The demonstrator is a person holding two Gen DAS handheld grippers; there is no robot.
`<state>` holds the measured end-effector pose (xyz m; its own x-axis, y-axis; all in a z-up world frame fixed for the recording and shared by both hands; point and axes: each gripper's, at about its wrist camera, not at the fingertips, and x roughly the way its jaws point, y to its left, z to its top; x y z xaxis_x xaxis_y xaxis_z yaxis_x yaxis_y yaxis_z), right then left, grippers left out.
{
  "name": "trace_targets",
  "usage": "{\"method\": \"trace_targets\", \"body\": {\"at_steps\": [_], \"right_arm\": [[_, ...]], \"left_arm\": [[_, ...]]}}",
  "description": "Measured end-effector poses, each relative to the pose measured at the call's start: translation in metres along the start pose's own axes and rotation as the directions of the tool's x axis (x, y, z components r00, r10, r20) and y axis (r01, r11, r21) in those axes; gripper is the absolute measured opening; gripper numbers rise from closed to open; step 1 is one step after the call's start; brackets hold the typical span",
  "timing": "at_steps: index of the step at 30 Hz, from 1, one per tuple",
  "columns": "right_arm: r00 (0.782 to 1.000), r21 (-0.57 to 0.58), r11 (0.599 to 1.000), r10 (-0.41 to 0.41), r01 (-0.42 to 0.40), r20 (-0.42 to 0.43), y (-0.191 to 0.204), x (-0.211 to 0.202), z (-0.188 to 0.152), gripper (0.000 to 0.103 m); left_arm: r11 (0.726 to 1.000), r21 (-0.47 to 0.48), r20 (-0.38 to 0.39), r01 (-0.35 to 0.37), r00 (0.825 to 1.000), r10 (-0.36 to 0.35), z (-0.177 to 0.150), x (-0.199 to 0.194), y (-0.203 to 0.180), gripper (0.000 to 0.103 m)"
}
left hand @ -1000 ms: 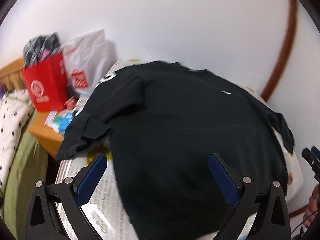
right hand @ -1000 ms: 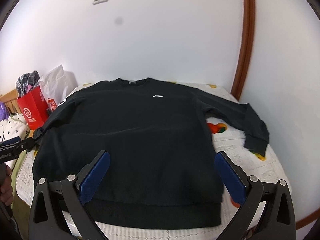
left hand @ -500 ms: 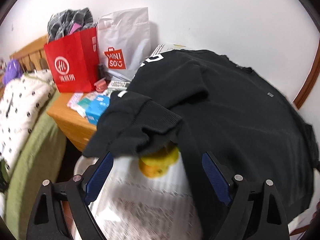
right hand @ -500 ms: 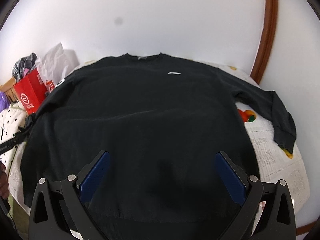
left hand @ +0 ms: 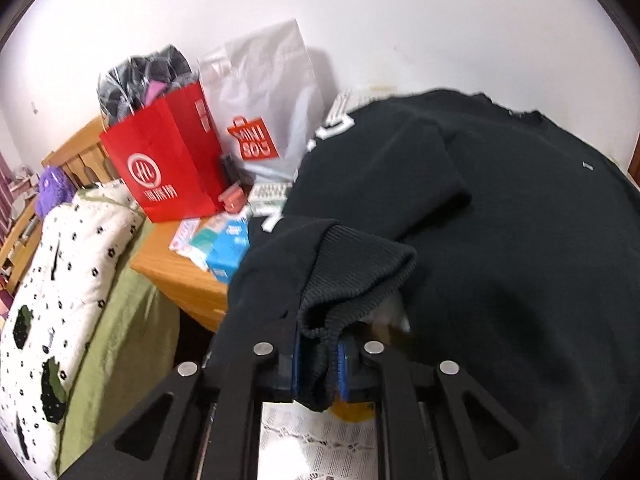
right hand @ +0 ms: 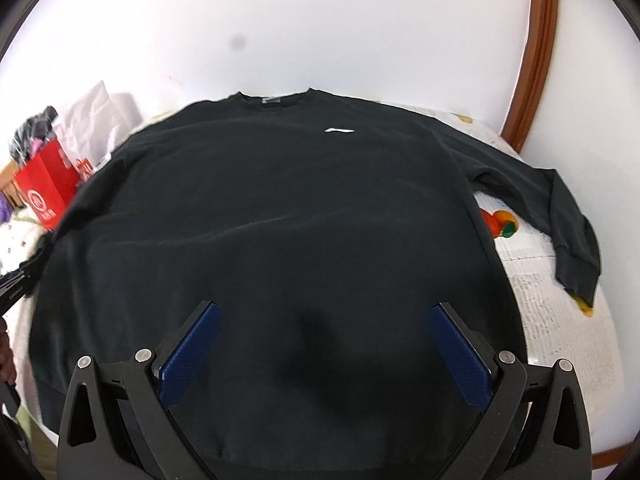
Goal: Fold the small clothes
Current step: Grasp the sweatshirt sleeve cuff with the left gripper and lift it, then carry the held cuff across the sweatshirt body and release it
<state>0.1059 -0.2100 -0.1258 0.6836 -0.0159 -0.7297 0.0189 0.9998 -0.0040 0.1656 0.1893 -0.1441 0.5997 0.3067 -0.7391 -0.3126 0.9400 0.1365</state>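
A black sweatshirt (right hand: 288,216) lies spread flat, front up, on a white patterned cover (right hand: 560,320). Its right sleeve (right hand: 560,208) lies out to the right. My left gripper (left hand: 318,364) is shut on the ribbed cuff of the left sleeve (left hand: 352,276), which bunches up just in front of the blue pads. The sweatshirt body (left hand: 520,240) fills the right of the left wrist view. My right gripper (right hand: 324,348) is open and empty, hovering over the lower middle of the sweatshirt.
A wooden bedside table (left hand: 180,276) left of the cover holds a red paper bag (left hand: 168,164), a white plastic bag (left hand: 264,92) and small boxes (left hand: 224,244). A spotted quilt (left hand: 60,280) lies further left. A brown door frame (right hand: 536,52) stands at the right.
My left gripper moved to the left sleeve cuff and shut on it. My right gripper moved forward and lower over the sweatshirt, staying open.
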Motion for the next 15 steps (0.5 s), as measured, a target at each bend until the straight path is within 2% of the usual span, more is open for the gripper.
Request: {"method": "trace_targets", "body": {"at_steps": [6, 12, 15], "right_arm": [[1.0, -0.009, 1.0, -0.002, 0.003, 0.012, -0.015, -0.003, 0.0, 0.102], [0.999, 0.021, 0.999, -0.032, 0.032, 0.03, -0.046, -0.019, -0.004, 0.102], [0.998, 0.029, 0.998, -0.055, 0.054, 0.043, -0.06, -0.031, -0.009, 0.102]], "left_arm": [[0.996, -0.022, 0.051, 0.088, 0.995, -0.087, 0.034, -0.025, -0.014, 0.01], [0.976, 0.017, 0.113, 0.219, 0.969, -0.22, 0.069, -0.056, -0.068, 0.01], [0.961, 0.047, 0.096, 0.272, 0.956, -0.276, 0.076, -0.061, -0.104, 0.01]]}}
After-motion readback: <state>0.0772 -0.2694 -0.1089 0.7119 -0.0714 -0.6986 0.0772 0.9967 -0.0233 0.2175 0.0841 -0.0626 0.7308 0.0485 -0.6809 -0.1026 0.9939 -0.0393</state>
